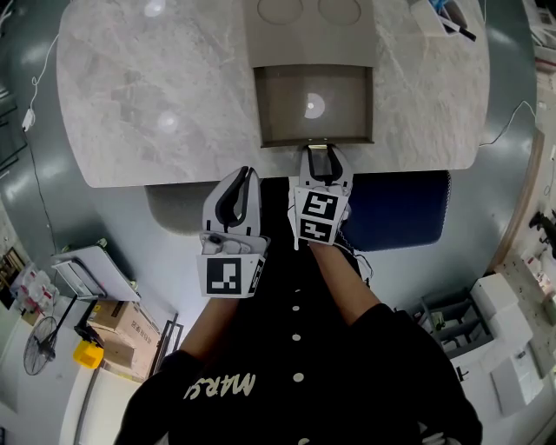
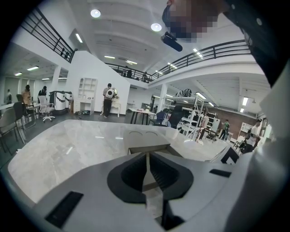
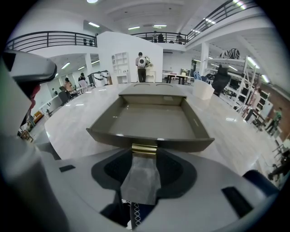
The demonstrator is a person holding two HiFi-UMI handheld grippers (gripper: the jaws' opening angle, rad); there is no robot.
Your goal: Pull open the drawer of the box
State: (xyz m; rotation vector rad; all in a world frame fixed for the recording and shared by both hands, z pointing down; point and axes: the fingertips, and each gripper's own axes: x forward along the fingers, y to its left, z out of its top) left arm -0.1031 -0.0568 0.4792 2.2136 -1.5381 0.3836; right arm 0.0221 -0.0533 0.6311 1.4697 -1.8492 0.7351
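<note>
Drawer (image 1: 295,117) stands drawn out of the box (image 1: 310,35), reaching the near edge of the marble worktop (image 1: 156,87). The right hand-held gripper (image 1: 319,149) is clamped on the brass handle (image 3: 144,149) at the drawer's front, its jaws fairly wide about it. The left hand-held gripper (image 1: 248,174) hangs just beside it, jaws pressed together on nothing.

Marble table (image 1: 156,87) across the top of the head view, blue chair (image 1: 404,209) at lower right edge. Grey floor (image 1: 26,217); fan (image 1: 39,346), cardboard boxes (image 1: 117,320) lower left. Railed mezzanine (image 3: 45,40), ceiling lights (image 2: 95,13) overhead.
</note>
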